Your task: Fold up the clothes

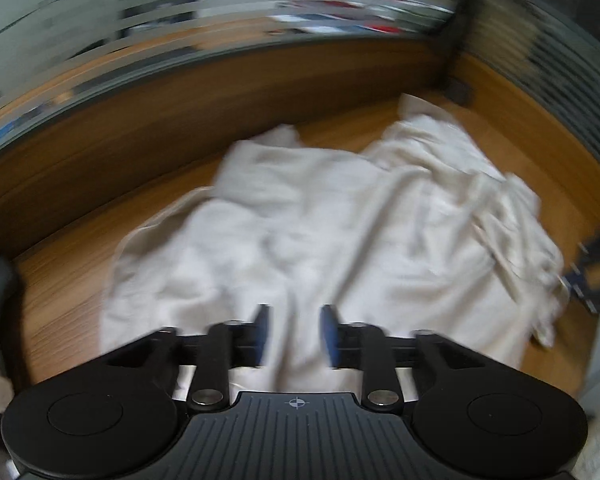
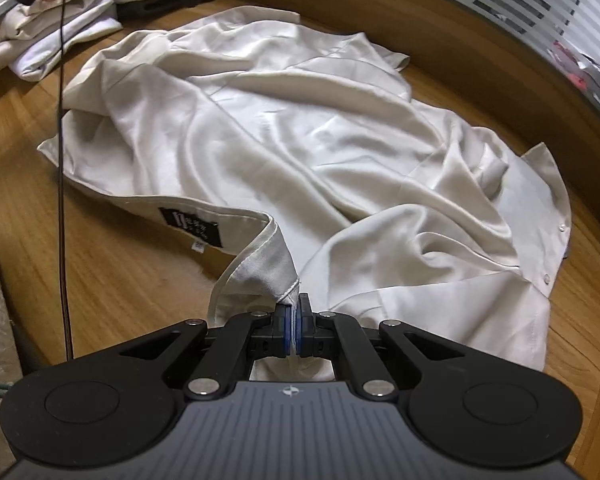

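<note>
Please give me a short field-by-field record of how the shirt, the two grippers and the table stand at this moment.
garment: cream shirt, spread out but rumpled, collar label facing up
surface: wooden table
right gripper: jaws shut on the shirt's collar edge
left gripper: jaws apart above the shirt, no cloth between them
view quality: left wrist view is motion-blurred
other items: pile of pale clothes at the table's far left; thin dark cable hanging across the right wrist view
fold status: no neat fold visible yet
</note>
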